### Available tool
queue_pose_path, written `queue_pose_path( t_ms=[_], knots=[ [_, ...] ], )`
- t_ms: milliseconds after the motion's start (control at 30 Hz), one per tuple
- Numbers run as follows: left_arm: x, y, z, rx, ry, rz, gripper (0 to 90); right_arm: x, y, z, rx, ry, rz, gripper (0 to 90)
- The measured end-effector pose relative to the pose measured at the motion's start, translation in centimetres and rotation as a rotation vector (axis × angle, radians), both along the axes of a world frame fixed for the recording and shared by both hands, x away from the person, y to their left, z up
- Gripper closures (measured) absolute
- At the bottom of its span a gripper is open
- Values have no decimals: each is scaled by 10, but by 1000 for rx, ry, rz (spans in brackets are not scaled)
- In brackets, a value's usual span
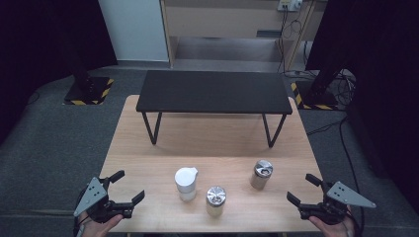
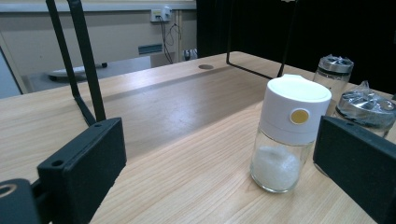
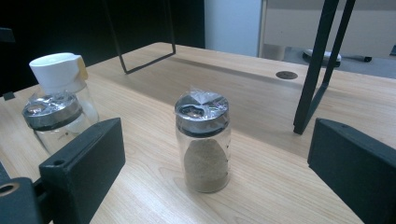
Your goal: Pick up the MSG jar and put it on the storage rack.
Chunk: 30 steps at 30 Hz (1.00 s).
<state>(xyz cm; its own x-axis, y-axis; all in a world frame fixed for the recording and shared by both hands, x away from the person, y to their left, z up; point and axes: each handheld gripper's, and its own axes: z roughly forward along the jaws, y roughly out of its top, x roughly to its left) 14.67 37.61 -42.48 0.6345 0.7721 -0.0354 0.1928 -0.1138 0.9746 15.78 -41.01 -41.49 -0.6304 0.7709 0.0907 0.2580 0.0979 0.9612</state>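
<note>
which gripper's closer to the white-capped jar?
Left. The left gripper sits open at the table's near-left edge, just left of the white-capped jar. The right gripper is open at the near-right edge, with two metal-lidded jars between it and that jar.

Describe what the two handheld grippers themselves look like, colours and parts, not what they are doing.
Both are alike. The left gripper and right gripper each have a black body with two black jaws. Each carries a grey three-cornered plate on top, dotted with small holes. Up close, the left gripper's jaws end in flat, black, block-shaped pads, each with a small round hole near its corner. The right gripper's pads match.
</note>
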Motion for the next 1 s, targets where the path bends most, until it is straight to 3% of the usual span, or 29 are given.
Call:
queue_pose_path(
  t_ms=[1000],
  knots=[
    [0, -1, 3, 8, 19, 0, 10, -1, -1, -1, 10, -9, -1, 44]
  ],
)
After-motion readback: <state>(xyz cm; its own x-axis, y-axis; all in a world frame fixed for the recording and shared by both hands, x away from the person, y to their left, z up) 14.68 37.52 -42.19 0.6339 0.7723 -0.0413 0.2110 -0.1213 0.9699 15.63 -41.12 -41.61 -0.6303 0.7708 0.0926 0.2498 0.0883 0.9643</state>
